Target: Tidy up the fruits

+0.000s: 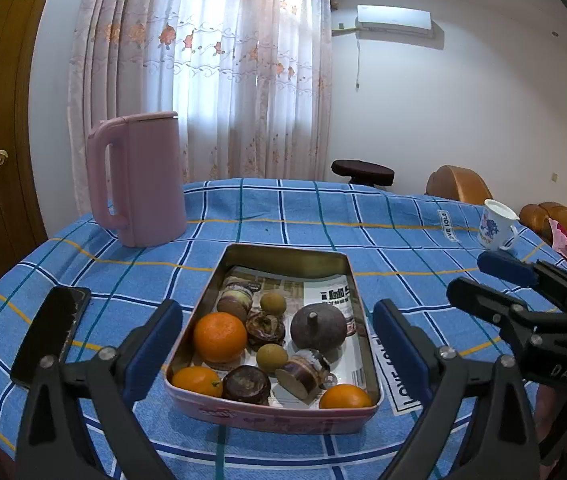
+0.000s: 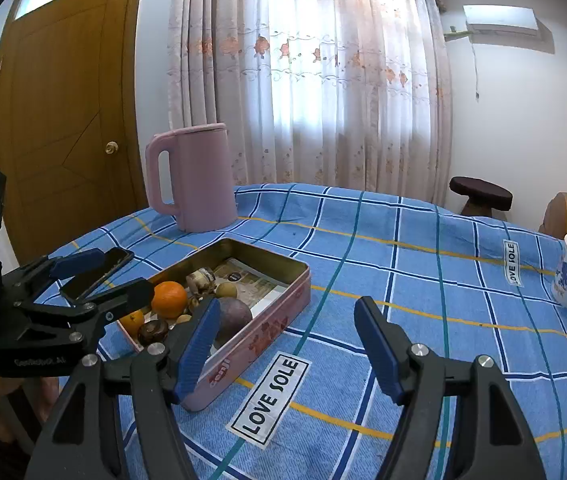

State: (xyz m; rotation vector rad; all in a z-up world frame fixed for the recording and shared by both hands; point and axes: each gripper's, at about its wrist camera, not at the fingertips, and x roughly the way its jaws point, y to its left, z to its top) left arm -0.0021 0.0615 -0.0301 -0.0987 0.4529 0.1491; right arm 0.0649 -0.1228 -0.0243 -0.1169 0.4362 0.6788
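Left wrist view: my left gripper [image 1: 277, 354] hangs wide open over the near end of the tin [image 1: 283, 258], its blue pads either side of the tin's walls, holding nothing. I count three oranges [image 1: 219, 337] in the tin, two small tan fruits [image 1: 273, 303], one large purple fruit [image 1: 318, 327] with a stub stem, and several brown wrapped rounds I cannot count surely. The tin sits mid-table on a blue checked cloth [image 1: 403, 240]. My right gripper [image 2: 287, 344] is also spread wide and empty, over the cloth just right of the tin. Beyond stand one pink kettle [image 1: 139, 178], one phone [image 1: 49, 330] at left, one mug [image 1: 495, 225] far right.
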